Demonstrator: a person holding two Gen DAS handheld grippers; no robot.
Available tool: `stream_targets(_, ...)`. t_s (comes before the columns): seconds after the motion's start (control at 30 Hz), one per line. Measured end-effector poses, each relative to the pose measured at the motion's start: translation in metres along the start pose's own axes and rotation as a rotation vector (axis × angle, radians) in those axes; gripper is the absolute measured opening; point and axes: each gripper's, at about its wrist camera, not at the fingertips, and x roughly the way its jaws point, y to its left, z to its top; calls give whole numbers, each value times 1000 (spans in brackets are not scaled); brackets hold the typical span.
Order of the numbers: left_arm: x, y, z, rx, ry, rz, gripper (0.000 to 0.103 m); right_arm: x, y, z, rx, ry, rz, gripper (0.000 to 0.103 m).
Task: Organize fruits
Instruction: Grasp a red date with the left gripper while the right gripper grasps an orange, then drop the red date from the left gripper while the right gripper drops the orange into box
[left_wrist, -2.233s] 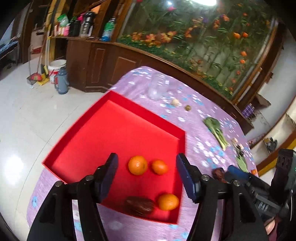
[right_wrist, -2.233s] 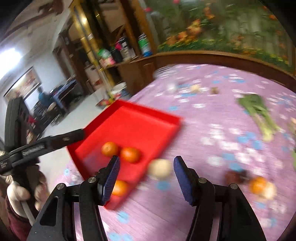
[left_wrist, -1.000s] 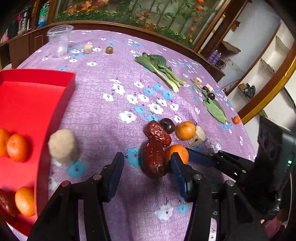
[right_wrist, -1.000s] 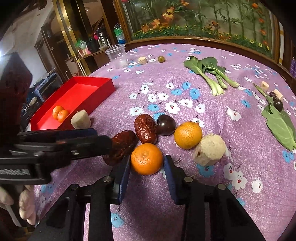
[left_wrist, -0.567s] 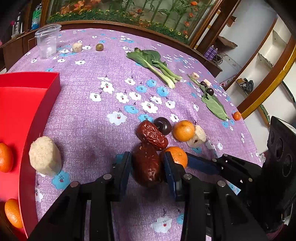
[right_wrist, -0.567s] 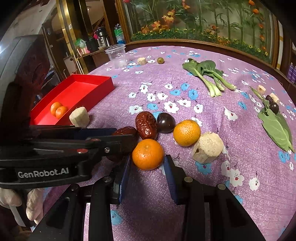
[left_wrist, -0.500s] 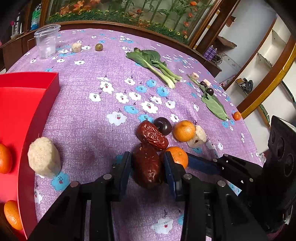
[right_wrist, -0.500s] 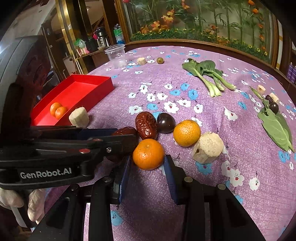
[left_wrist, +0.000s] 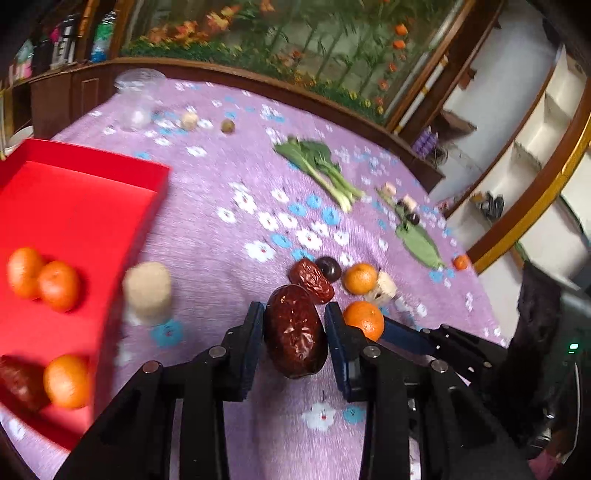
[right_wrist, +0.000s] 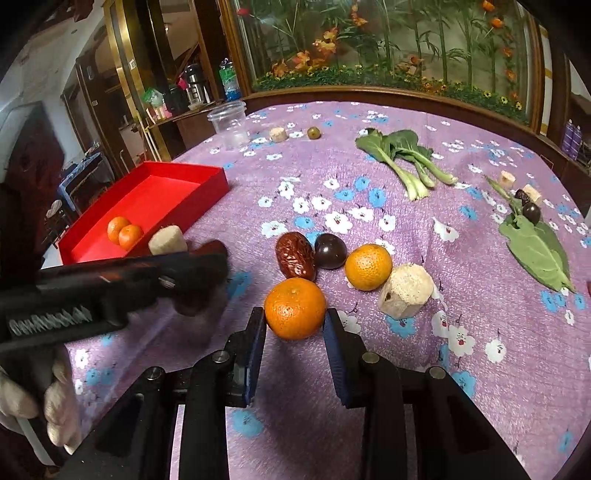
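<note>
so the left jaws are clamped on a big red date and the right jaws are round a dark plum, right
Not quite. The left gripper does clamp the big red date, but the right gripper has its jaws round an orange, not the dark plum, which lies free on the cloth farther back. The right wrist view shows it.

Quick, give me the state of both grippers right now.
Left gripper: closed on the large red date, just clamped.
Right gripper: jaws just closing, pads against the orange sitting on the tablecloth.
</note>
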Motion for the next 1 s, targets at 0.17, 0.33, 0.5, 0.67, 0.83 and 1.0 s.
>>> stream_targets(0.17,-55,11,4,-19,-115,21,32,-19,15,4,-25,-34,1,35)
stream_targets(0.33,-125,23,19,0,-245,88,32,-48,34,21,-57,-97,28,35)
stream_targets(0.5,-183,33,43,22,-347,172,32,-86,58,55,-83,-193,81,35)
stream_targets(0.67,-208,50,77,44,-380,281,32,-101,77,101,-72,-215,179,35)
stream_targets(0.83,-190,97,95,-17,-321,332,32,-75,99,133,-65,-166,238,35)
stream_targets(1.0,-140,155,80,-118,-214,340,32,-5,114,126,-33,-27,269,35)
